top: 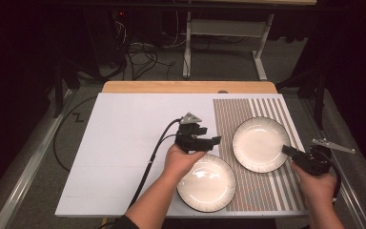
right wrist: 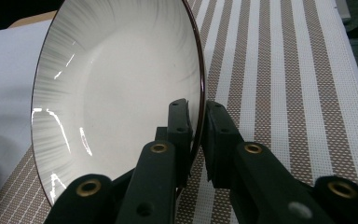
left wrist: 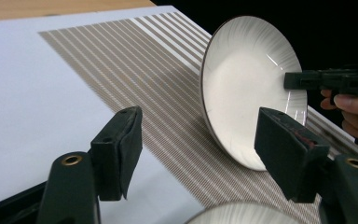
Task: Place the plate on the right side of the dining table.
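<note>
Dark floor and cables are lying beyond a white table partly covered by a striped mat. Two dark-rimmed plates are being arranged on it. The far plate, on the right over the mat, is being pinched at its right rim by the right gripper, probably so it can be steadied or lifted. The near plate is lying flat, straddling the mat's left edge, while the left gripper is being held just above its far rim, jaws spread and empty, apparently free of it.
</note>
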Motion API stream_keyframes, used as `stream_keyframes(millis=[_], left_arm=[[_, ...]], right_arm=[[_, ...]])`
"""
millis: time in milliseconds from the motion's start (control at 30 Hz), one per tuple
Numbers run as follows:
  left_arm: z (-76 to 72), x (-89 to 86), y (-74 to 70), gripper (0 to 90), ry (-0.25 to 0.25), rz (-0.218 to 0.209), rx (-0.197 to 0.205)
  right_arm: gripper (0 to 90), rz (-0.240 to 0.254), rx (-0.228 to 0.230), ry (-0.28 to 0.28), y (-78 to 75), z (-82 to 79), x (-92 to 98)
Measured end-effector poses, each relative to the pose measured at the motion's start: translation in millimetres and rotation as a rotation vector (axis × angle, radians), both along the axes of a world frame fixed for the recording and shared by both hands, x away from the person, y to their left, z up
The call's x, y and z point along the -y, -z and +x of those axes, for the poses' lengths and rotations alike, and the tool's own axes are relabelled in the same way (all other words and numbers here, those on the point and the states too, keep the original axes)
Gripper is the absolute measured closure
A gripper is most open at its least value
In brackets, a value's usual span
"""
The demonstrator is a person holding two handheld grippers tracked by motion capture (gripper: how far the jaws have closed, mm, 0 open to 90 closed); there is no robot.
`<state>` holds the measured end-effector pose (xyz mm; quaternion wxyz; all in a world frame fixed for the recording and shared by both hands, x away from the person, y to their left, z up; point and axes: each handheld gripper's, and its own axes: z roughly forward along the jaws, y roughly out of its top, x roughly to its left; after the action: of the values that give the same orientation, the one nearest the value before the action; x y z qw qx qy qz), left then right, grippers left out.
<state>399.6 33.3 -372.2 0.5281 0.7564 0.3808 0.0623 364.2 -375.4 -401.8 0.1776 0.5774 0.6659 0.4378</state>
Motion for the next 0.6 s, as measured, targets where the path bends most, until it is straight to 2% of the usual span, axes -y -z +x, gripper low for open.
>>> stream_keyframes(millis=[133,167,200,233,267,333,467,533,600], left_arm=[[-14.9,-28.9,1.2,27.0,-0.033,0.001,0.044],[-22.0,-41.5,2.1,25.5,-0.05,-0.004,0.059],[-22.0,-41.5,2.1,25.3,-0.05,-0.004,0.059],[-30.2,-55.9,3.6,25.2,-0.064,-0.003,0.075],[-30.2,-55.9,3.6,25.2,-0.064,-0.003,0.075],[-39.8,-71.8,5.5,25.1,-0.081,0.009,0.098],[-56.2,-95.6,12.1,24.9,-0.111,0.019,0.116],[-63.3,-106.2,16.8,24.9,-0.13,0.037,0.109],[-73.0,-119.6,22.3,24.5,-0.157,0.046,0.13]], right_arm=[[84.3,0.002,-0.005,0.013,0.5,1.1,-1.4],[84.1,-0.001,-0.007,0.018,0.8,1.9,-1.9],[84.0,-0.004,-0.007,0.019,1.0,2.6,-1.9],[83.9,-0.005,-0.009,0.023,1.3,3.1,-2.2],[83.8,-0.006,-0.01,0.026,1.5,3.5,-2.3],[83.8,-0.003,-0.015,0.031,1.6,3.9,-2.7],[83.9,-0.003,-0.014,0.038,1.5,5.8,-4.1],[83.9,-0.008,-0.008,0.041,0.9,7.0,-5.8],[83.9,-0.01,-0.009,0.045,0.6,7.7,-6.6]])
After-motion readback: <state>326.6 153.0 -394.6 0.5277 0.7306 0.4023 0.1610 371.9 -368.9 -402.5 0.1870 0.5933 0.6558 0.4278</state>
